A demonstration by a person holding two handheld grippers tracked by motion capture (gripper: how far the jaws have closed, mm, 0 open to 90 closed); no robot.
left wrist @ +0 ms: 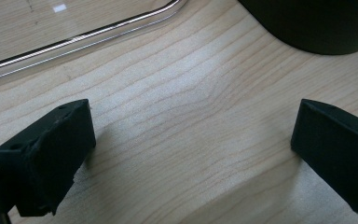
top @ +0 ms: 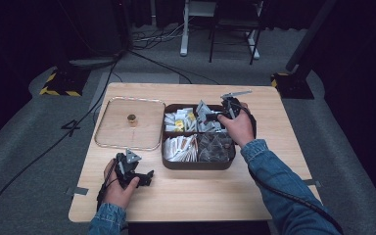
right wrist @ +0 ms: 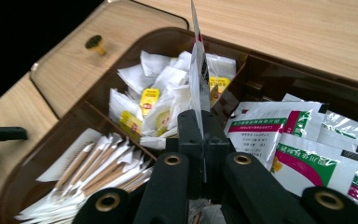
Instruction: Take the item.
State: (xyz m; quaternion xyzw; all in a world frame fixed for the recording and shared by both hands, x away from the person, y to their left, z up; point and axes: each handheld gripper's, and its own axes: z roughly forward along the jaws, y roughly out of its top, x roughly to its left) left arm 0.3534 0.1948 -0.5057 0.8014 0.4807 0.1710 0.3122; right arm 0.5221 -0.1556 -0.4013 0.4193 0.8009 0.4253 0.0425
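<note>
1. One wooden table (top: 186, 196). On it sit one dark brown box (top: 198, 165) and one clear lid (top: 127, 125) lying flat just left of the box, with one small gold knob (top: 131, 118) at its centre.
2. The box has four compartments. Far left: tea bags (right wrist: 161, 100) with yellow tags, too jumbled to count. Near left: a pile of paper-wrapped sticks (right wrist: 98, 170), count unclear. Far right: white sachets (right wrist: 303, 140) printed green and pink, at least three visible. Near right: grey pyramid bags (top: 215, 147), count unclear.
3. Right gripper (right wrist: 204, 140): jaws pressed together, pinching one sachet (right wrist: 198, 74) held edge-on and upright above the far compartments.
4. Left gripper (left wrist: 191, 149): jaws spread wide, nothing between them, over bare table near the lid's edge and the box's corner.
</note>
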